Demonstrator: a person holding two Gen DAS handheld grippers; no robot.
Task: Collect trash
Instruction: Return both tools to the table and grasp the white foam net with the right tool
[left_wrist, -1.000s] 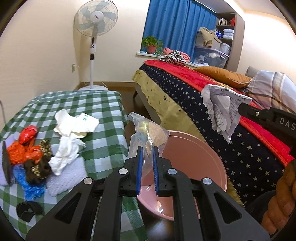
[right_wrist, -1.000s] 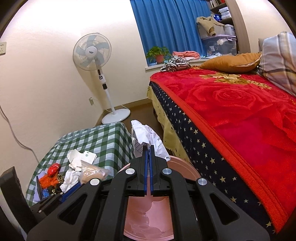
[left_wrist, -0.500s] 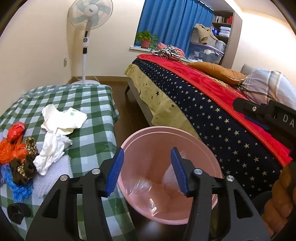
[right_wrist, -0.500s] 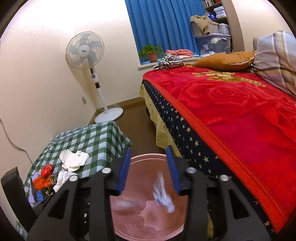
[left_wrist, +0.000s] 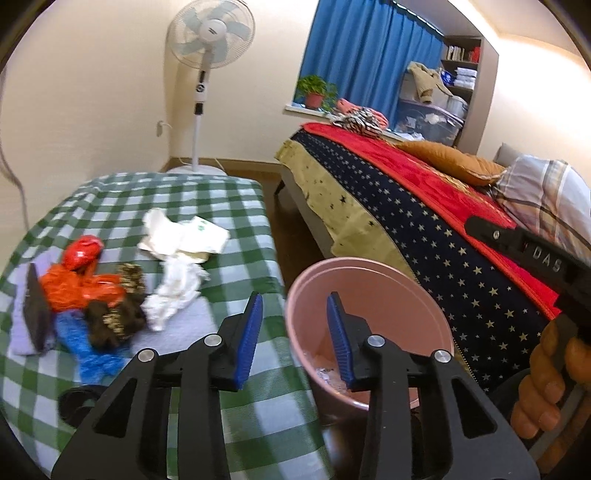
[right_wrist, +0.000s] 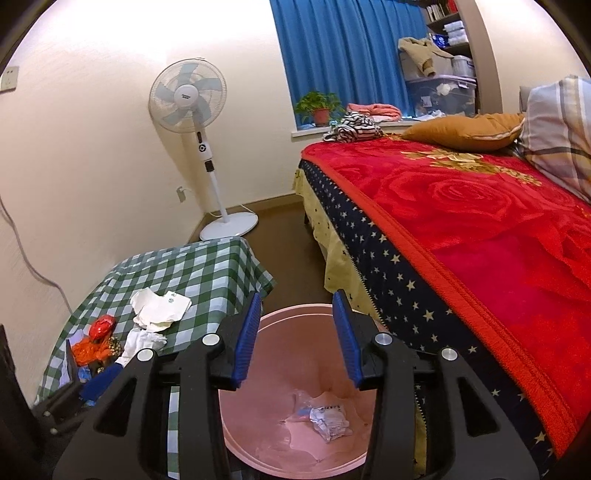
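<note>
1. Compared with a second earlier, the clear plastic bag formerly pinched by the left gripper (left_wrist: 293, 332) and the crumpled paper (right_wrist: 330, 421) formerly pinched by the right gripper (right_wrist: 295, 332) are no longer held; both pieces are found at the bottom of the pink bin (right_wrist: 295, 314).
2. The left gripper's jaws are noted as parted with nothing between them, and are closing slightly. It has been shifted away from the bin, towards the checked table (left_wrist: 229, 199) beside it.
3. The right gripper's jaws stand apart and empty, directly above the bin.
4. Remaining trash is recorded on the table beside the bin: white tissues (left_wrist: 173, 291), orange plastic (left_wrist: 79, 284), a blue scrap (left_wrist: 88, 350), and a brown wrapper (left_wrist: 114, 317).
5. Judgement: one deposit is complete; the task is partly done, and the table pile awaits collection.
</note>
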